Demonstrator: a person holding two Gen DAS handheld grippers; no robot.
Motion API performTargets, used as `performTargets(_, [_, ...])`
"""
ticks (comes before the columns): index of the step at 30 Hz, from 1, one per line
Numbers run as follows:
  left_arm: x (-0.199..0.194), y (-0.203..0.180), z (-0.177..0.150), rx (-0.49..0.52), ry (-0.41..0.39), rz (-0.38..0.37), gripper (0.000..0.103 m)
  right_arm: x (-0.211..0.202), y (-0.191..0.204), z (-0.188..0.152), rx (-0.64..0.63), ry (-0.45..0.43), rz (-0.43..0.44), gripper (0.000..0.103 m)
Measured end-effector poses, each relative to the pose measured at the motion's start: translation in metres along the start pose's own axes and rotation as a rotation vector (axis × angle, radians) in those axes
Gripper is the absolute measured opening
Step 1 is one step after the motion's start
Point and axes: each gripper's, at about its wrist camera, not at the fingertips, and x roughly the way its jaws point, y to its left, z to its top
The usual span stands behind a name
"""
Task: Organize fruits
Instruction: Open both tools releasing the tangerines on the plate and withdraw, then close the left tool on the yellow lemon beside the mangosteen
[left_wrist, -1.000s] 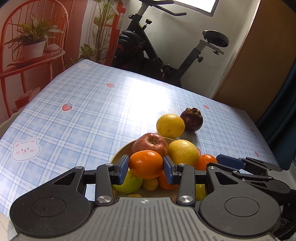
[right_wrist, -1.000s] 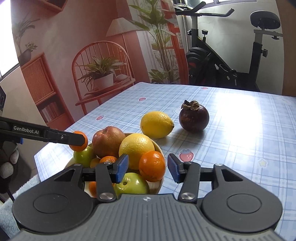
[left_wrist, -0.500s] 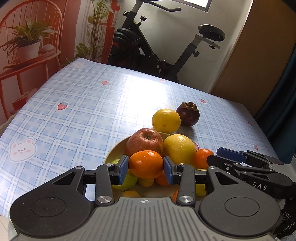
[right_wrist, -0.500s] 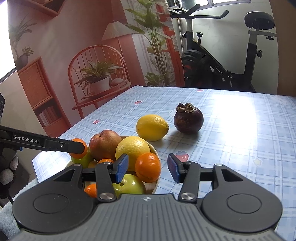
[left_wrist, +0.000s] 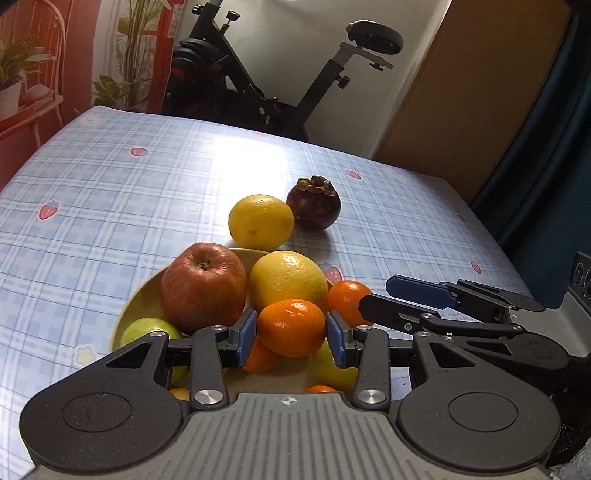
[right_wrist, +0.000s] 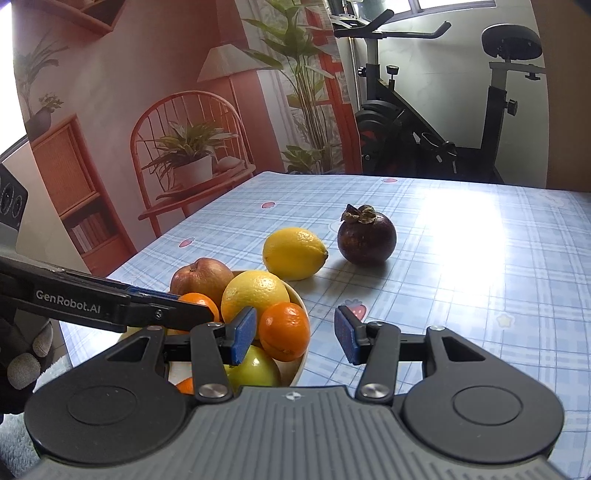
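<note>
A yellow bowl (left_wrist: 146, 295) holds a red apple (left_wrist: 203, 286), a yellow citrus (left_wrist: 288, 280), green apples and several tangerines. My left gripper (left_wrist: 291, 338) is shut on a tangerine (left_wrist: 291, 326) and holds it over the bowl's near side. My right gripper (right_wrist: 295, 336) is open and empty, low over the bowl's right rim (right_wrist: 297, 295), with a bowl tangerine (right_wrist: 284, 330) just inside its left pad. A lemon (left_wrist: 260, 221) and a dark mangosteen (left_wrist: 313, 202) lie on the table beyond the bowl.
The table has a blue plaid cloth (left_wrist: 110, 206) with strawberry prints. An exercise bike (left_wrist: 266, 74) stands behind its far edge. A red chair with a potted plant (right_wrist: 188, 162) stands at the left. The right gripper's fingers (left_wrist: 421, 295) reach in beside the bowl.
The left gripper has carried its tangerine to the right over the bowl. The right gripper has drawn back a little. Its jaws stayed open.
</note>
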Motion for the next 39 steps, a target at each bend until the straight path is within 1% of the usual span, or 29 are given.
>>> performTargets(4, [-0.002,0.002,0.002,-0.017,-0.015,-0.017,0.045,0.0,-0.003,-0.001,0.008,0.0,-0.001,0.05])
performTargets(7, [-0.005,0.006,0.005,-0.031,-0.024,-0.015,0.045,0.001,-0.005,-0.001,0.015,-0.003,0.0,0.05])
performTargets(11, [-0.008,0.012,0.009,-0.054,-0.041,-0.003,0.045,0.0,-0.005,0.0,0.015,-0.007,-0.001,0.05])
performTargets(17, [-0.014,0.017,0.019,-0.065,-0.078,0.039,0.044,0.001,-0.005,0.005,-0.007,-0.008,-0.004,0.05])
performTargets(24, [-0.018,0.028,0.049,-0.067,-0.123,0.098,0.044,0.006,-0.006,0.026,-0.065,-0.038,-0.021,0.05])
performTargets(27, [-0.017,0.035,0.063,-0.072,-0.137,0.105,0.044,0.011,-0.009,0.035,-0.065,-0.054,-0.021,0.05])
performTargets(30, [-0.011,0.038,0.079,-0.056,-0.127,0.108,0.044,0.02,-0.009,0.042,-0.082,-0.052,-0.026,0.05])
performTargets(32, [-0.002,0.039,0.089,-0.051,-0.101,0.094,0.044,0.03,-0.01,0.046,-0.072,-0.046,-0.033,0.05])
performTargets(34, [0.01,0.041,0.098,-0.053,-0.067,0.076,0.045,0.042,-0.011,0.051,-0.045,-0.01,-0.027,0.05])
performTargets(37, [0.029,0.042,0.106,-0.042,-0.039,0.069,0.045,0.06,-0.006,0.054,-0.056,0.035,-0.032,0.05])
performTargets(39, [0.041,0.043,0.11,-0.033,-0.008,0.044,0.045,0.07,-0.004,0.054,-0.045,0.061,-0.044,0.05])
